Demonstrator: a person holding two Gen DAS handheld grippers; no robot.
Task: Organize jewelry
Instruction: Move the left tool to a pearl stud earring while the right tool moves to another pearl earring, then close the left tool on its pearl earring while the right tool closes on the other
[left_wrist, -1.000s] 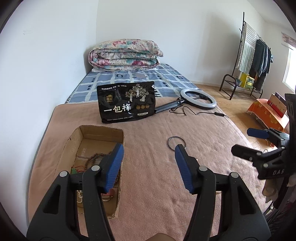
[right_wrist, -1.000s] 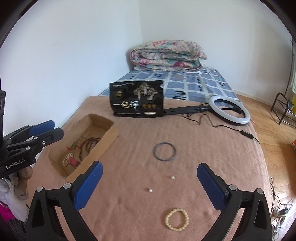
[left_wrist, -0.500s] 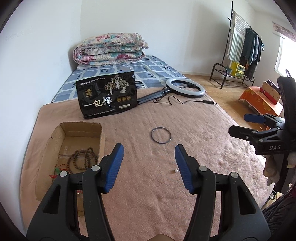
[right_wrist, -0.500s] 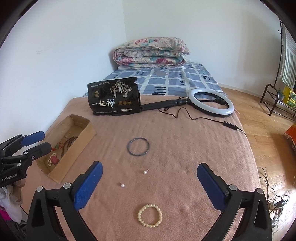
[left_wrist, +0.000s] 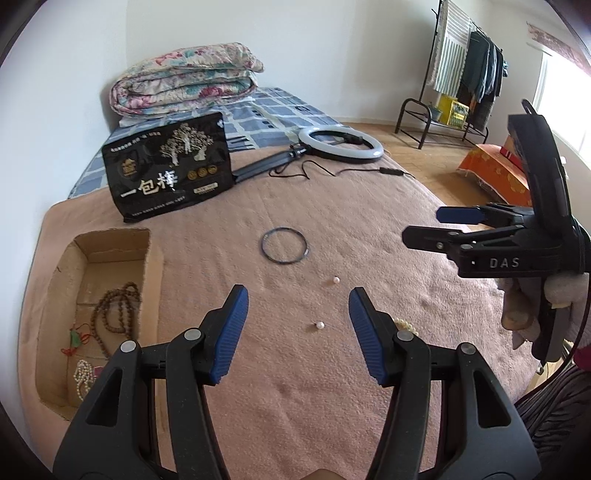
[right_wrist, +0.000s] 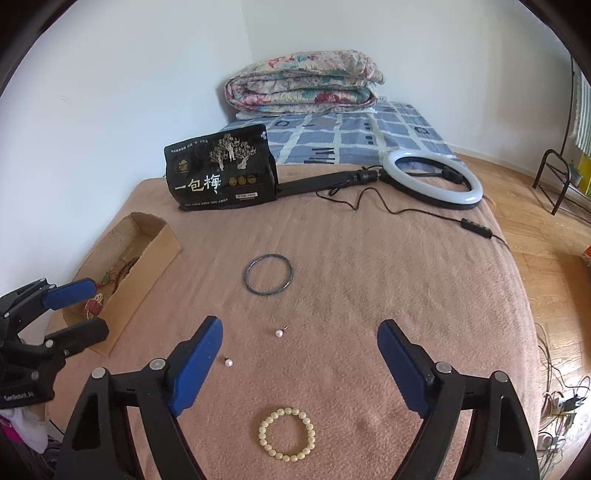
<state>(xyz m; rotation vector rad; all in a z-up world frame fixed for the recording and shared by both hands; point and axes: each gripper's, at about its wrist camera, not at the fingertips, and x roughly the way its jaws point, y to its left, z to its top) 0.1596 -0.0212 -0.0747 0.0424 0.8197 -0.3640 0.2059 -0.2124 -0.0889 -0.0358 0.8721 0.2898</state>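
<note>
On the pink blanket lie a dark blue bangle (left_wrist: 283, 245) (right_wrist: 268, 274), two pearl earrings (left_wrist: 320, 325) (left_wrist: 335, 280) (right_wrist: 229, 362) (right_wrist: 279, 333) and a cream pearl bracelet (right_wrist: 287, 433), partly hidden in the left wrist view (left_wrist: 406, 325). A cardboard box (left_wrist: 148, 266) (right_wrist: 155, 254) at the left holds a brown bead necklace (left_wrist: 114, 310) and other jewelry. My left gripper (left_wrist: 297, 332) is open and empty above the near earring. My right gripper (right_wrist: 299, 365) is open and empty above the bracelet.
A black snack bag (left_wrist: 170, 170) stands at the back of the blanket beside a ring light (left_wrist: 340, 143) with its cable. A folded floral quilt (left_wrist: 184, 83) lies on the bed behind. A clothes rack (left_wrist: 465, 74) stands at the far right.
Both grippers have moved right and forward over the blanket. The earrings and the bracelet have come closer in view; the box has slid to the left. Both stay open.
</note>
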